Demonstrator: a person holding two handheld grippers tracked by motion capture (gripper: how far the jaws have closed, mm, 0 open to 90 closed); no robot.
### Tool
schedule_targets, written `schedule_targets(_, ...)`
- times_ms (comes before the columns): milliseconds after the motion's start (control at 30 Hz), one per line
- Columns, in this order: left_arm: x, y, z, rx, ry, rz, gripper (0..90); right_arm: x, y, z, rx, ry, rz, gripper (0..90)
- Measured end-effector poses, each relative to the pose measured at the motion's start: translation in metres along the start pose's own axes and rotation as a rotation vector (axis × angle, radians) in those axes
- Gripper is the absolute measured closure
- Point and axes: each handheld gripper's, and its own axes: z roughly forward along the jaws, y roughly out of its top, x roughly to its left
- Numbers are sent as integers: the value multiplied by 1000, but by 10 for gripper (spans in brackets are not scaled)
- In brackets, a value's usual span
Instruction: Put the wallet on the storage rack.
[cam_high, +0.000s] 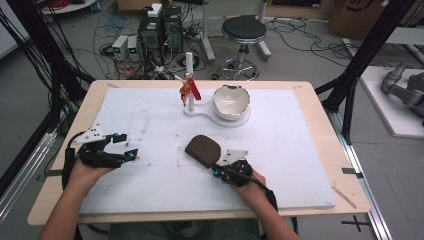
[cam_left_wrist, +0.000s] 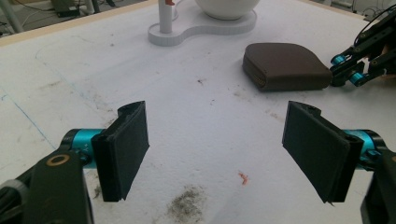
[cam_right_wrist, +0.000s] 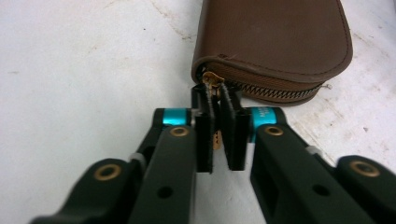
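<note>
The right gripper (cam_right_wrist: 215, 100) is pinching the zipper pull (cam_right_wrist: 212, 80) of the brown pouch (cam_right_wrist: 275, 37) while the left gripper (cam_left_wrist: 215, 149) is hovering spread at the near left.

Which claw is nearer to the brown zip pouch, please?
The right claw: it pinches the brown zip pouch's zipper pull. The left claw hangs open, well off to the side.

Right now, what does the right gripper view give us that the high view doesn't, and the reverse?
Right gripper view alone: the right tool pinched on the brass zipper pull at the corner of the brown case, with the zipper teeth visible. High view alone: the left tool open and apart from the case, the white bowl on its stand, the red-tagged keys on the post. Both: case lying flat on the white mat.
</note>
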Motion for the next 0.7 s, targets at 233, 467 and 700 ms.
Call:
schedule_targets(233,0,0,0,1,-1,1,227,-3,-1,0,-6,17,29,899)
schedule_targets(467,0,0,-1,-3,2,2,227,-7,-1,-2,-18,47,51,900)
schedule_targets(700,-1,0,-1,-1,0,14,236,-16,-2,-17,-112,48,100,900)
